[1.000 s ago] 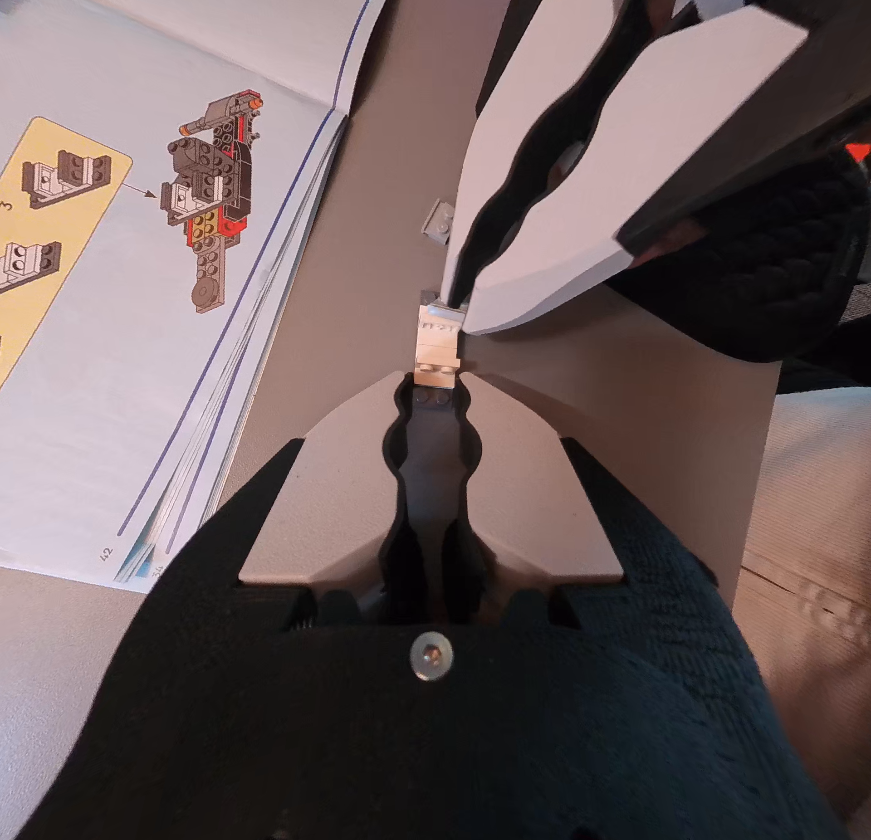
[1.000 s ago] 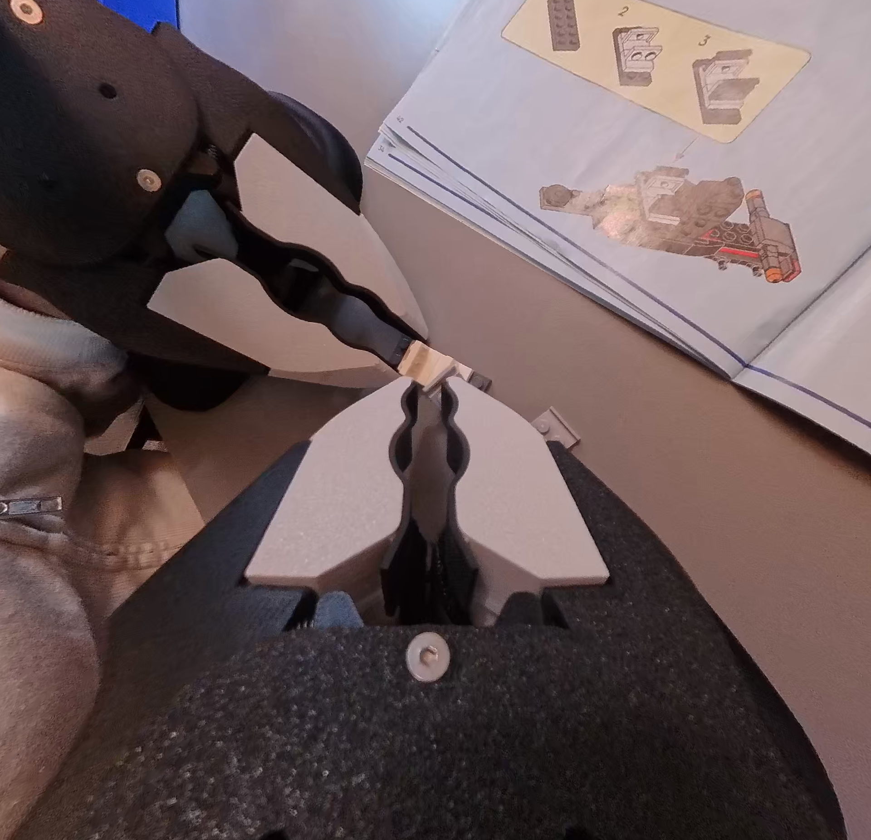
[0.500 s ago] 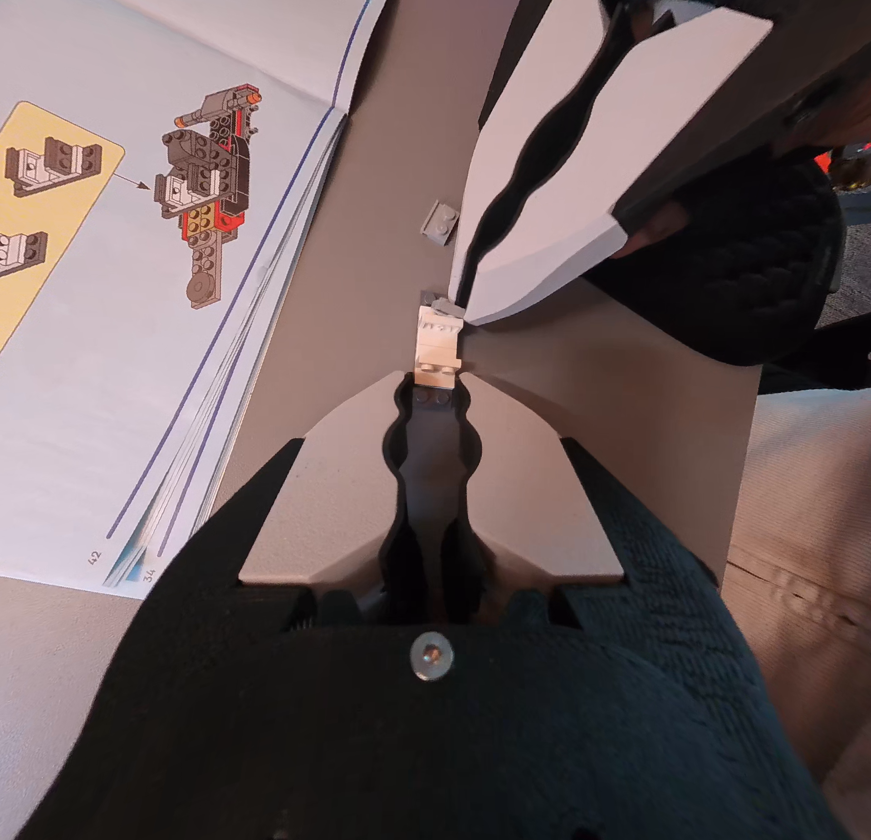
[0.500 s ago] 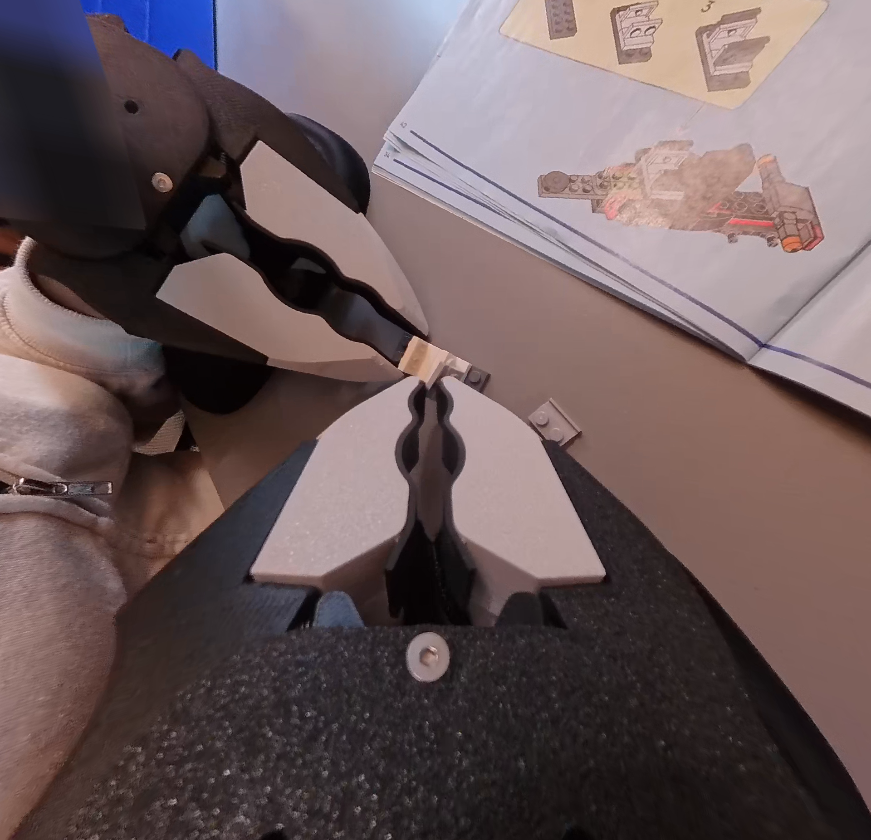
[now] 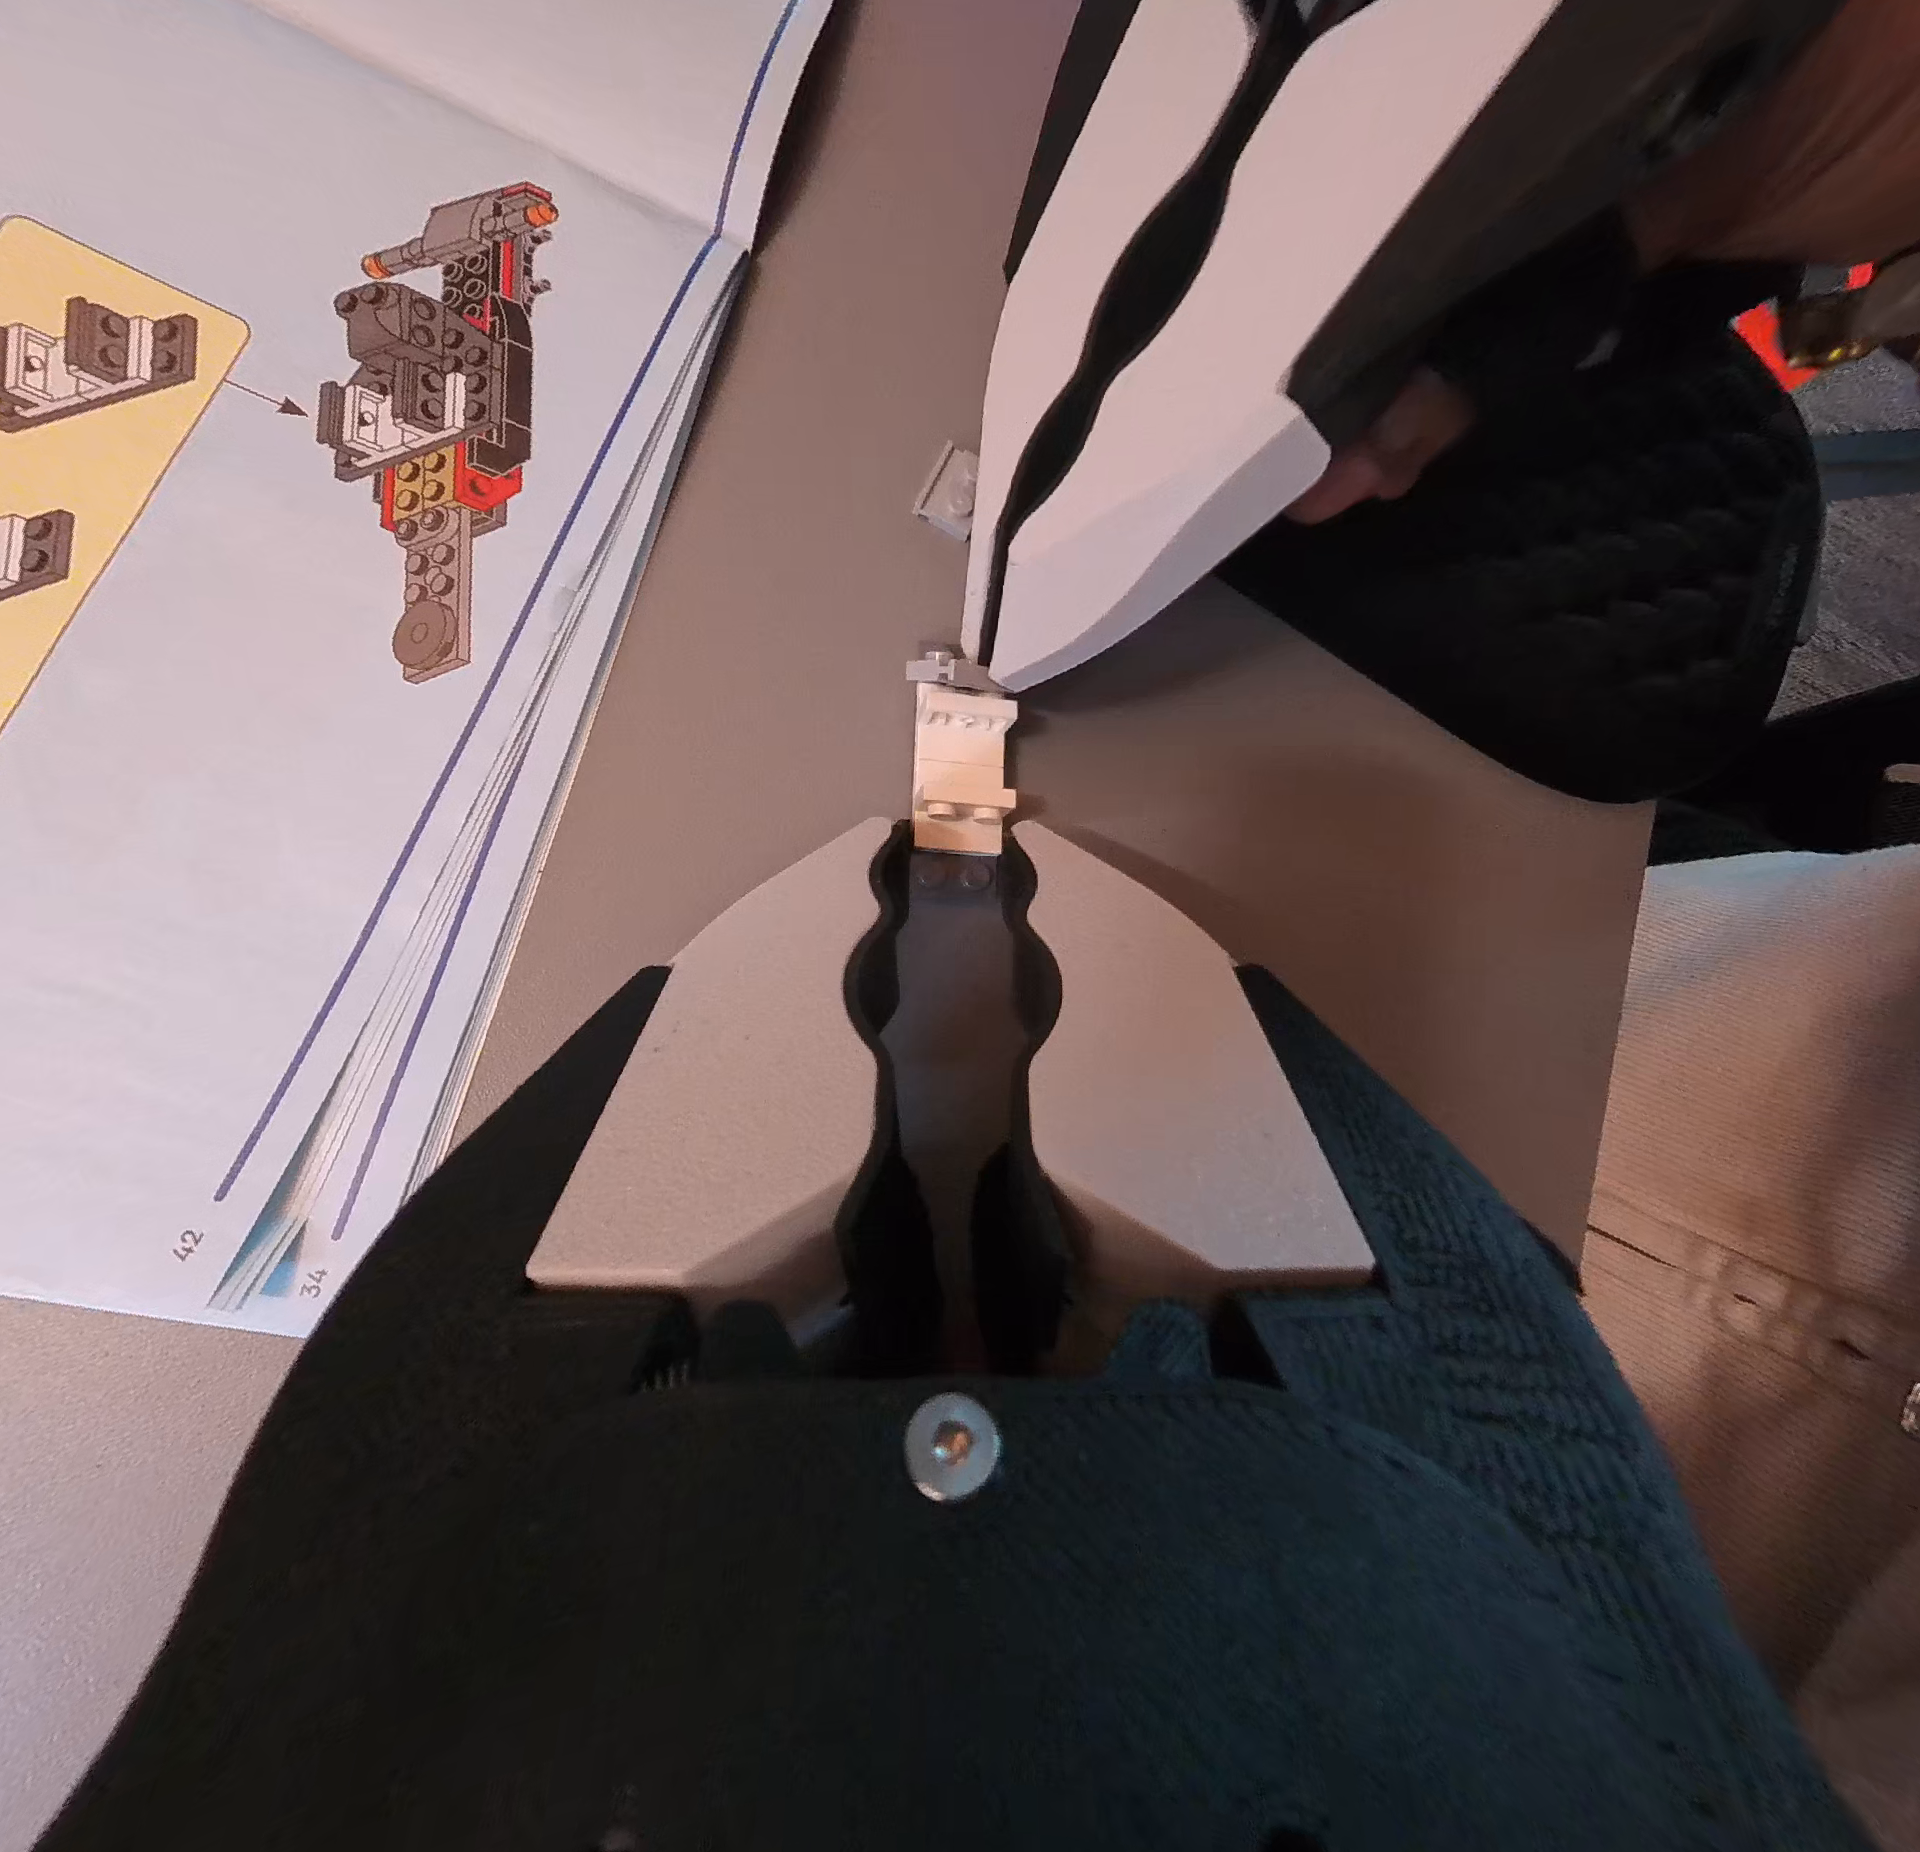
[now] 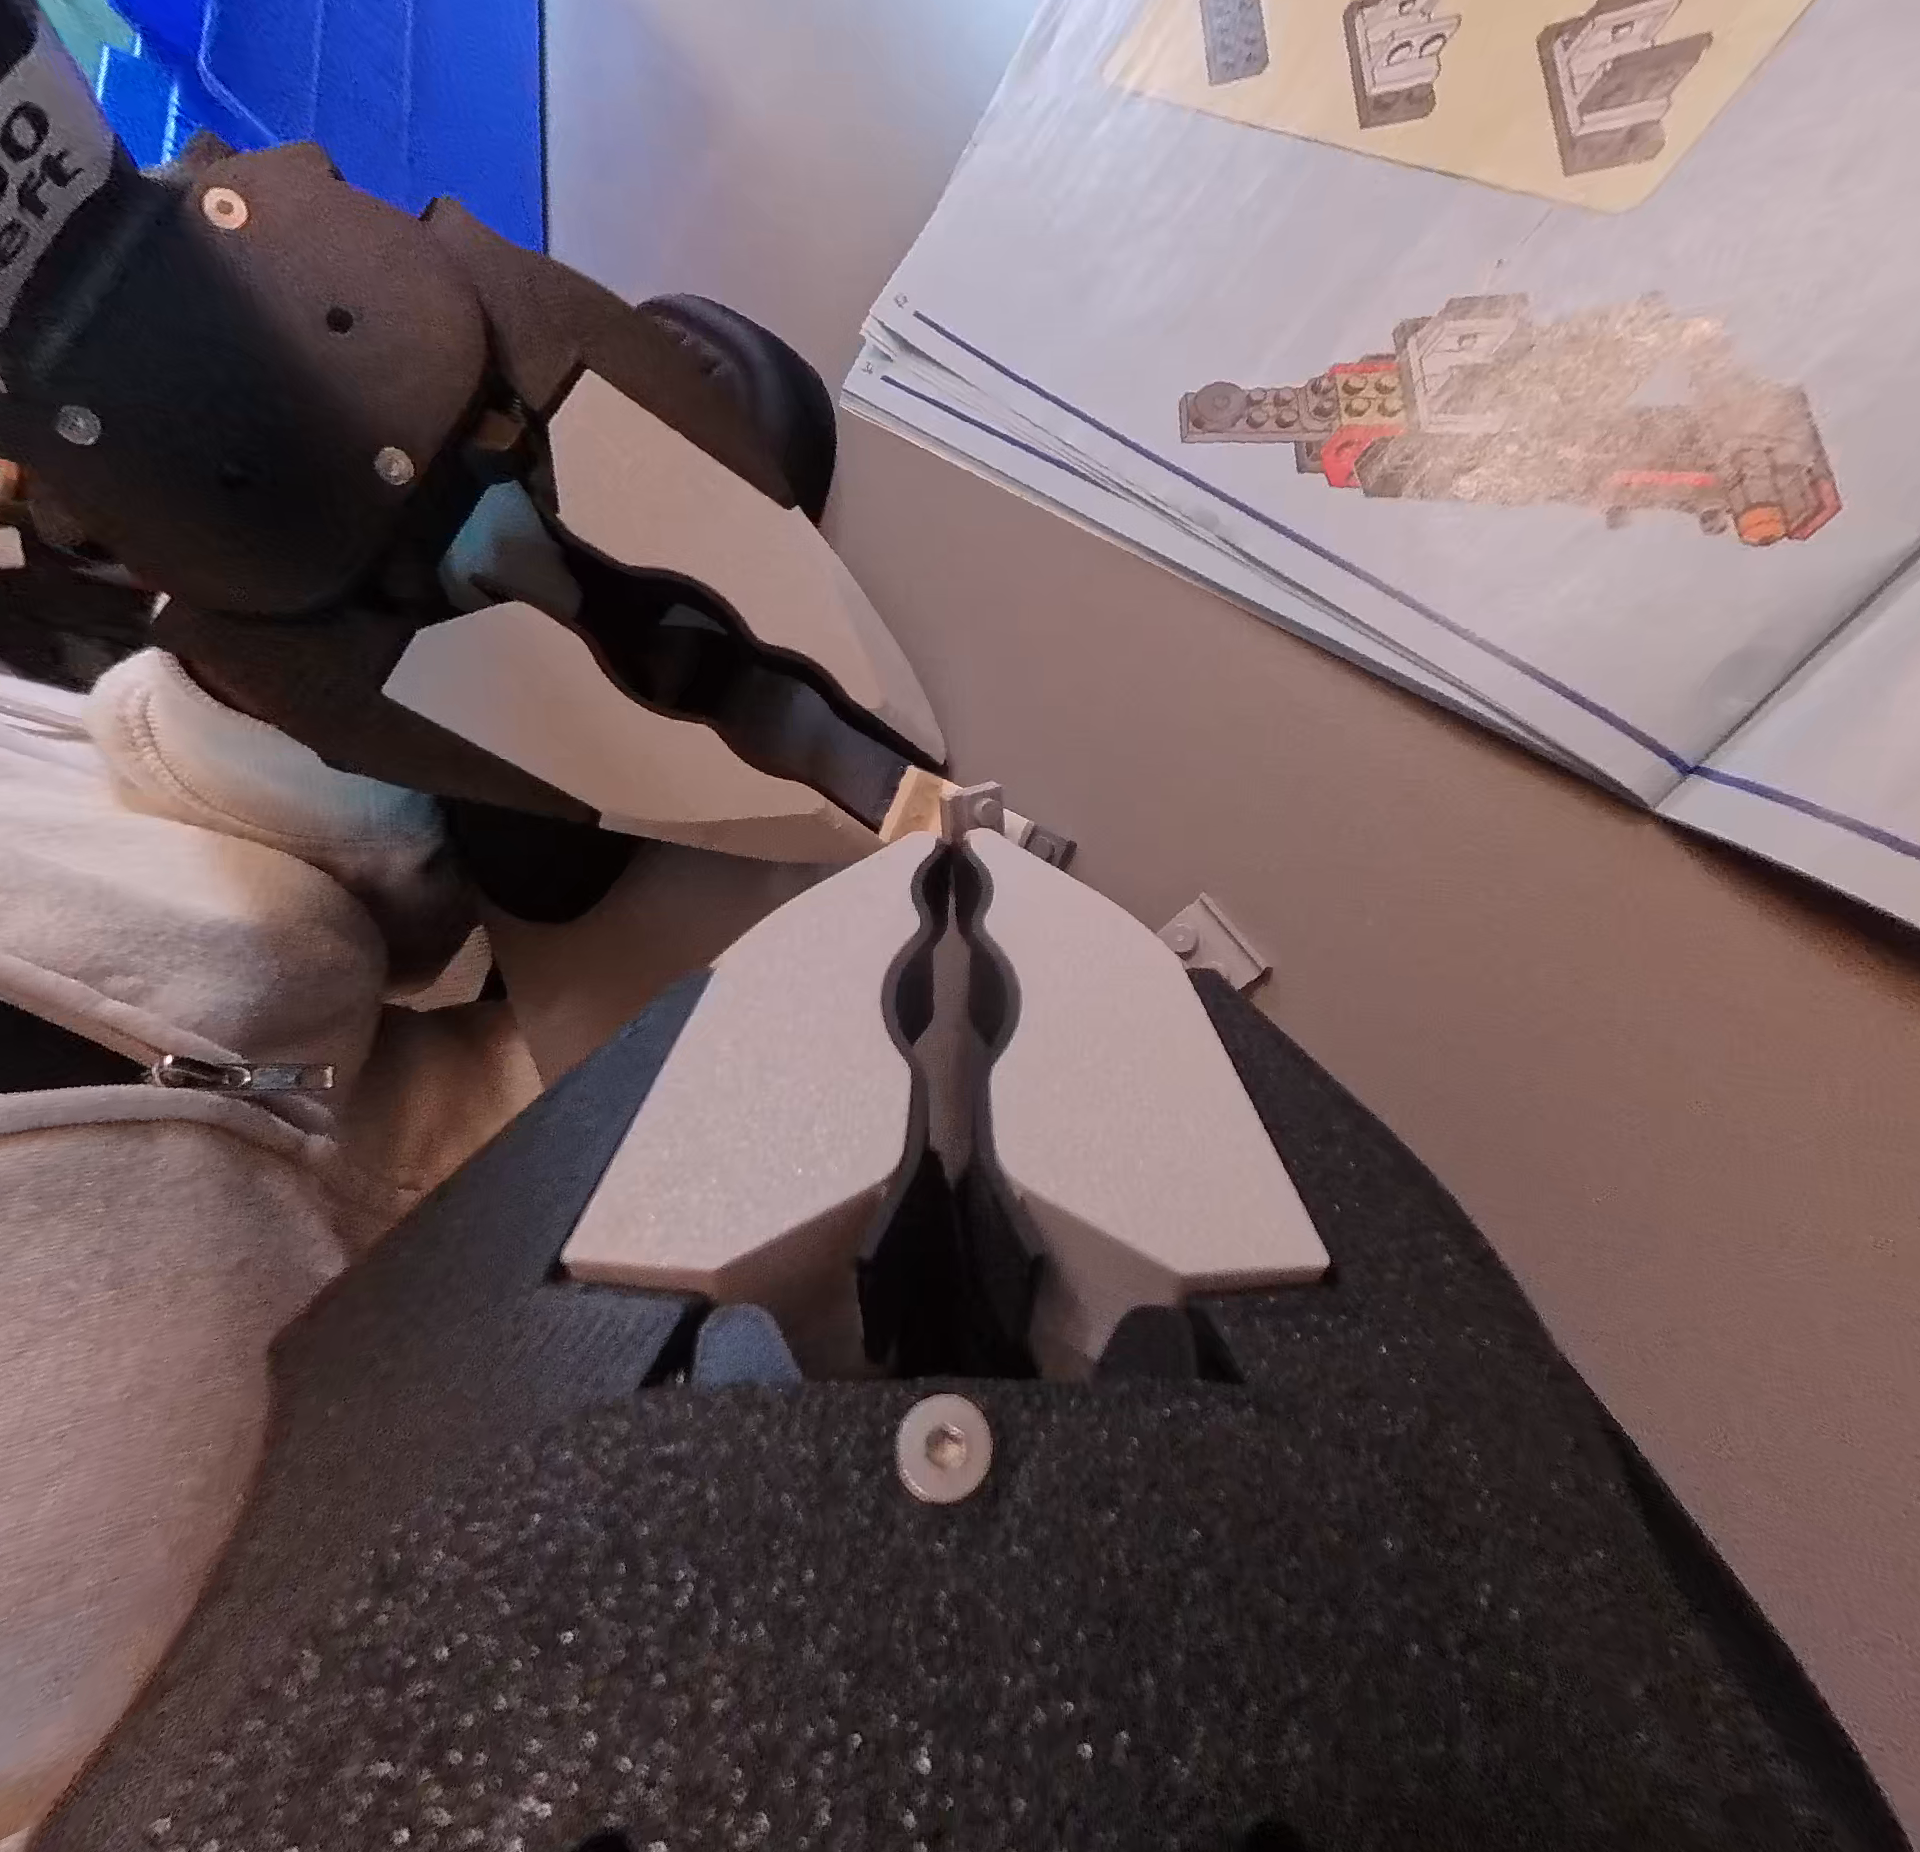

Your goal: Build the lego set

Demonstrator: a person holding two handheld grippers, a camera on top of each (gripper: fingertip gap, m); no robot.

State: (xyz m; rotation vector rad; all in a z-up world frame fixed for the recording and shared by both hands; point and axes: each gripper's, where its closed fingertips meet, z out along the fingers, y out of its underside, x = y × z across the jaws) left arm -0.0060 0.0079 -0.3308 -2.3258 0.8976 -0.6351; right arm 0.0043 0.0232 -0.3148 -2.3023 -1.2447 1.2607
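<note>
- Grey desk near its front edge; open instruction booklet toward the far left side, loose grey plate just beside.
- Left gripper pressed onto a dark plate carrying the white bracket assembly, lifted off the desk.
- Right gripper pinched on a small grey plate, angled down from the upper right.
- Since half a second ago: small grey plate slid more squarely onto the assembly's far end, now touching; likely being seated, not yet pressed home.
- Grippers meeting nearly tip to tip.
</note>
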